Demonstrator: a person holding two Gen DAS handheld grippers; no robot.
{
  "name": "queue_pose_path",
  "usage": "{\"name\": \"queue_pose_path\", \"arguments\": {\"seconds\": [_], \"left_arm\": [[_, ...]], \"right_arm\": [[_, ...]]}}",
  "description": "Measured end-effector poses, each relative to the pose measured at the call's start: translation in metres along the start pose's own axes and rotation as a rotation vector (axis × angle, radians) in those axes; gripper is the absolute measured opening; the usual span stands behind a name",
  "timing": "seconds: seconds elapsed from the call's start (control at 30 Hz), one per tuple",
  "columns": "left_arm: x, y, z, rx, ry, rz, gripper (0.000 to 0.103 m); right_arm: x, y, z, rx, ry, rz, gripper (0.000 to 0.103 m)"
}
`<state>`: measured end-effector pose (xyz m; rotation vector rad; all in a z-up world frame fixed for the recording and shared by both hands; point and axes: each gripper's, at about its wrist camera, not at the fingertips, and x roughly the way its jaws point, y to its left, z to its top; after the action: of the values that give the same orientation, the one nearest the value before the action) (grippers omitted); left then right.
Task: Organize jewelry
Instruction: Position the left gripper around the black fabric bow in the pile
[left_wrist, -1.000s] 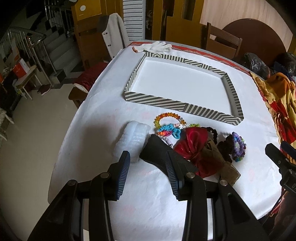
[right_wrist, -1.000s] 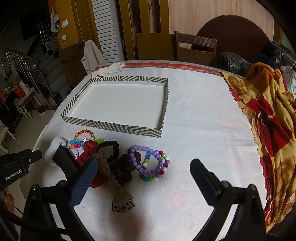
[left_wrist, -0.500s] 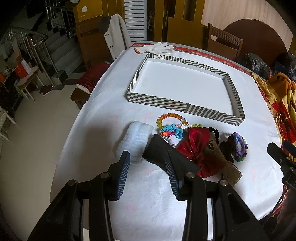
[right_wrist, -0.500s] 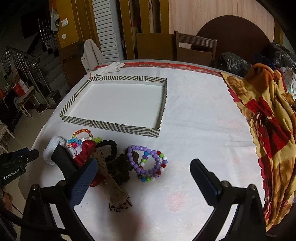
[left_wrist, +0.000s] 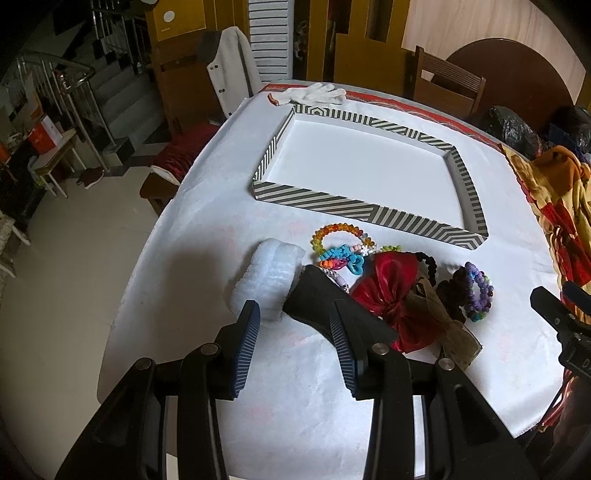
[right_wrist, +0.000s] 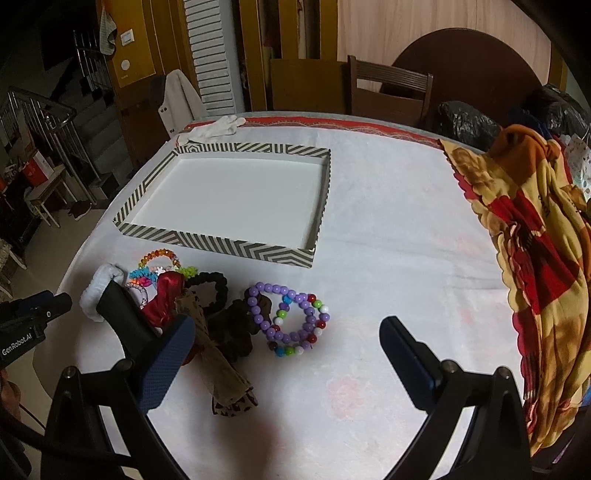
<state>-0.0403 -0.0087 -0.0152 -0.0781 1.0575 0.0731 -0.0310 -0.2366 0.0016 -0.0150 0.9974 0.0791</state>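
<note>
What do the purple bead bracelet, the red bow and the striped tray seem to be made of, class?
Purple bead bracelet: probably plastic; round, glossy, evenly coloured beads.
Red bow: satin-like fabric; shiny folds with soft creases.
Striped tray: likely printed cardboard; thin, straight walls, matte white floor.
</note>
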Motion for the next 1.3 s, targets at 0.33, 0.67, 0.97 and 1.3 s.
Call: {"name": "queue_pose_path", "arguments": {"seconds": [0.33, 0.67, 0.97, 1.3], "left_arm": [[0.001, -0.001, -0.002, -0.002, 0.005, 0.009, 0.045], [0.003, -0.002, -0.002, -0.003, 0.012, 0.012, 0.045], [0.007, 0.0, -0.003, -0.012, 0.023, 0.006, 0.045], [0.012, 0.018, -0.008, -0.049, 0.055, -0.013, 0.045]], "right_arm": [[0.0, -0.003, -0.001, 0.014, 0.004, 0.011, 0.102], [0.003, -0.01, -0.004, 0.043, 0.014, 0.029, 0.102], [0.004, -0.014, -0.007, 0.044, 0.017, 0.039, 0.102], [0.007, -0.02, -0.012, 0.035, 0.028, 0.093, 0.102]]}}
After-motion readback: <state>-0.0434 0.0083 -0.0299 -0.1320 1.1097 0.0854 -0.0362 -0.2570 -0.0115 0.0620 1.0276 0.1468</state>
